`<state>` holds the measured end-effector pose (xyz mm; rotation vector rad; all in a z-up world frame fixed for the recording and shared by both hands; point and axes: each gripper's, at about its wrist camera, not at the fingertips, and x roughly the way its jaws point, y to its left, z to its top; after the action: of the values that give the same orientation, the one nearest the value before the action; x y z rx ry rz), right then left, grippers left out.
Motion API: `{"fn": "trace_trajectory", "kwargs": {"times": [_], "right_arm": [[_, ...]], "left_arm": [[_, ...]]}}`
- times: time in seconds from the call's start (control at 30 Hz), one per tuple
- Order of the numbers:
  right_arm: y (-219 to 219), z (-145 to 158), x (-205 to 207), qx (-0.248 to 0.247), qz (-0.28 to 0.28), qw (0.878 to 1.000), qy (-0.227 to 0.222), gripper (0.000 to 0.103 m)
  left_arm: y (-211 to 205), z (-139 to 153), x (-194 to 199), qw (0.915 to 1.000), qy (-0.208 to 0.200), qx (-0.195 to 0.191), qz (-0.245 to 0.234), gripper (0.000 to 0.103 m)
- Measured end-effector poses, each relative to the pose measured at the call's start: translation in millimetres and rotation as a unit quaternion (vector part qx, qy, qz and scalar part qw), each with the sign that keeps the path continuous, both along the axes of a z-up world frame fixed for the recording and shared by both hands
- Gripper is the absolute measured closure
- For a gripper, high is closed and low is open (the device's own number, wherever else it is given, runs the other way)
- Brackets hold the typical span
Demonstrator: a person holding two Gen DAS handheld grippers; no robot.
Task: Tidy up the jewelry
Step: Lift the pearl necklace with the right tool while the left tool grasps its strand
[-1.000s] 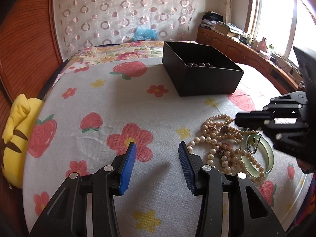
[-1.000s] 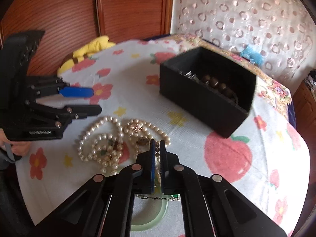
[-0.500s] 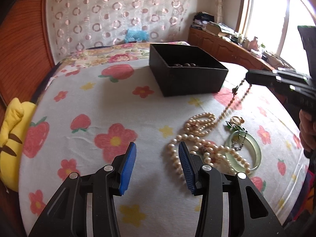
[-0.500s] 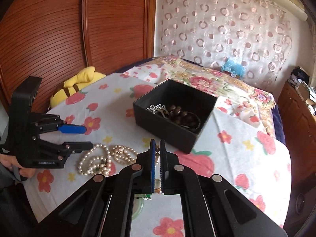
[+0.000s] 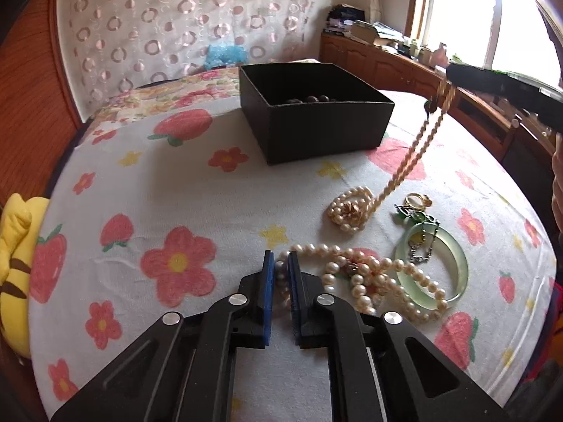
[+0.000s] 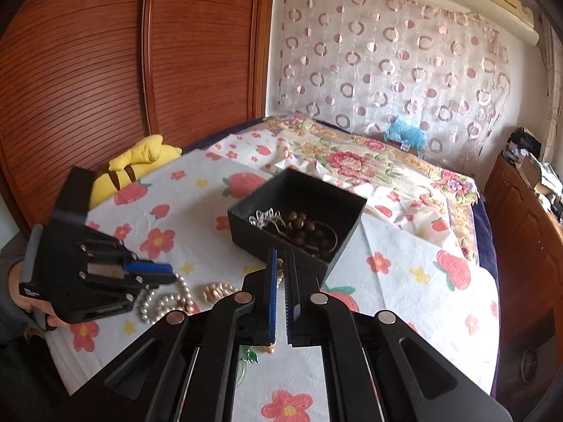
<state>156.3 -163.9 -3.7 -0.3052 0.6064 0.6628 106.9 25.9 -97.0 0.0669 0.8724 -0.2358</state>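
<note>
At the far left edge a yellow plush toy [image 5: 12, 263] lies on the flowered bedspread [image 5: 197, 190]. The left gripper [image 5: 280, 263] is clamped on a white pearl necklace [image 5: 366, 277] heaped near the camera, which lies across a green jade bangle [image 5: 457, 267]. Farther back sits the black box [image 5: 316, 123], holding dark beads. To the right, the right gripper [image 6: 280, 260] is pinched on a gold pearl strand [image 5: 418, 144], lifting it from its coil on the bedspread.

No legible txt anywhere.
</note>
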Motion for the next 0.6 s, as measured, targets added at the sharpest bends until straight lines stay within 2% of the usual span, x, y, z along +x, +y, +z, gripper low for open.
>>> {"fn": "trace_trajectory", "kwargs": {"times": [0.13, 0.23, 0.6], "right_arm": [[0, 18, -4, 0.006, 0.001, 1.0, -0.018, 0.098], [-2, 28, -5, 0.01, 0.0, 1.0, -0.027, 0.098], [-9, 58, -8, 0.025, -0.004, 0.998, -0.055, 0.098]], "left_arm": [[-1, 13, -6, 0.9998, -0.019, -0.011, -0.003, 0.097], [-1, 35, -14, 0.9984, -0.048, -0.032, -0.002, 0.097], [-25, 110, -28, 0.99, -0.124, -0.059, -0.031, 0.097]]}}
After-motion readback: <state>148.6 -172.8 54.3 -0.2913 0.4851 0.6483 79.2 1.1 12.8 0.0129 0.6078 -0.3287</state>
